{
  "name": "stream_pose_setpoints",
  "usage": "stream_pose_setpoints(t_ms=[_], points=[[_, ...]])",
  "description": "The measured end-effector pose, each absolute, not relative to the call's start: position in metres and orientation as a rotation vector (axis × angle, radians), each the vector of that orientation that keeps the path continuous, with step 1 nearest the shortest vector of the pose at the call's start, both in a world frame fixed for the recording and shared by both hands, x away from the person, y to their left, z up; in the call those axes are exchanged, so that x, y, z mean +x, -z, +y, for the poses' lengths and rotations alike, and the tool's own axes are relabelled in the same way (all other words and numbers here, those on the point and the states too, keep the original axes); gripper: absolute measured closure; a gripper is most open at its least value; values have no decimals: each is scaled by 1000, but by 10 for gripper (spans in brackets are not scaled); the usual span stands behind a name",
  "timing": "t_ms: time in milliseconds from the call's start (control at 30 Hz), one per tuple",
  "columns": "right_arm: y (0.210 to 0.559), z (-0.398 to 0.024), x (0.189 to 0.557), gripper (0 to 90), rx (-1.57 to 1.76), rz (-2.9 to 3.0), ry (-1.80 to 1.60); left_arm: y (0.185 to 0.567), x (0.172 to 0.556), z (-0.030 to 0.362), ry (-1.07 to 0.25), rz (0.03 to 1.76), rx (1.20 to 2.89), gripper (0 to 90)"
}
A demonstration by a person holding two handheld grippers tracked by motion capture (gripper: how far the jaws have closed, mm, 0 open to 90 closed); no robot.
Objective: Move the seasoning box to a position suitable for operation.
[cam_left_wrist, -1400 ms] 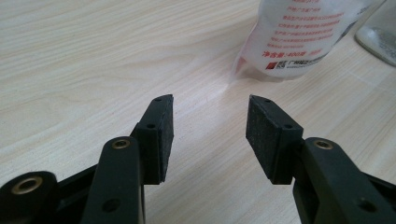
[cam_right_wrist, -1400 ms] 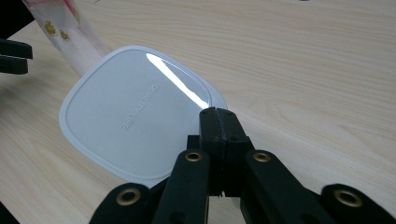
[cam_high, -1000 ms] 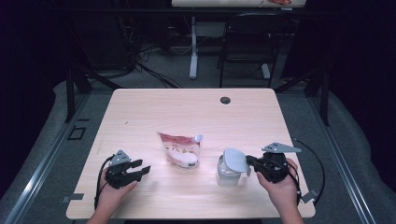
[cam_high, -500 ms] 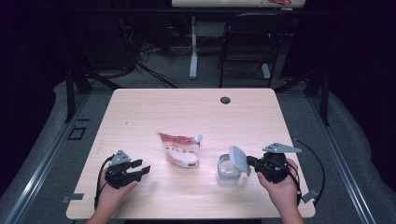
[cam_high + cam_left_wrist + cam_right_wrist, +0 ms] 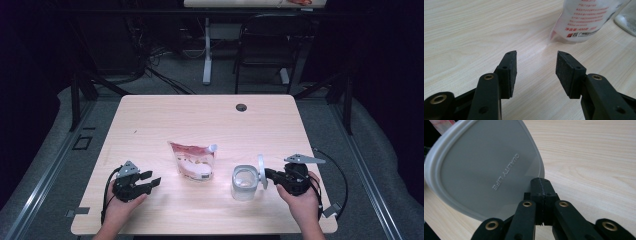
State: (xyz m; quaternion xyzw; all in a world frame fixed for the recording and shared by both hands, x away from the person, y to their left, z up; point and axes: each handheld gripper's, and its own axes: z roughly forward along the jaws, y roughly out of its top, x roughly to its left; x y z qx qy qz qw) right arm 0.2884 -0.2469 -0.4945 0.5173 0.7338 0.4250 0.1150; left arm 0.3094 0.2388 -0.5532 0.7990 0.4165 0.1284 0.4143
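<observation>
A clear jar (image 5: 245, 182) stands open near the table's front right. Its grey-white lid (image 5: 260, 171) is held on edge just right of the jar's rim, with my right gripper (image 5: 267, 174) shut on the lid's rim. In the right gripper view the lid (image 5: 484, 170) fills the upper left, embossed with lettering, and the right gripper (image 5: 541, 185) pinches its edge. A pink-and-white spouted pouch (image 5: 192, 160) lies at the table's middle. My left gripper (image 5: 154, 182) rests open at the front left, pointing toward the pouch. The left gripper (image 5: 536, 70) holds nothing; the pouch (image 5: 586, 20) lies beyond it.
The light wooden table (image 5: 200, 115) has a dark cable hole (image 5: 241, 107) near its far edge. A black chair (image 5: 270, 45) and a desk leg (image 5: 206, 50) stand on the floor beyond. The jar's base (image 5: 627, 17) shows right of the pouch.
The lid sat on the jar a second ago. My right gripper has tipped it up and lifted it off to the jar's right side. The left hand has not moved.
</observation>
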Motion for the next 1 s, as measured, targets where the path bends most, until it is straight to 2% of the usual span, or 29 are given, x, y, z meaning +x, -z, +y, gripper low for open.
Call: stream_pose_setpoints(t_ms=[1000], points=[[517,-264,267,789,1487,2076,-1131,552,309,240,-328,1041,2001,517]])
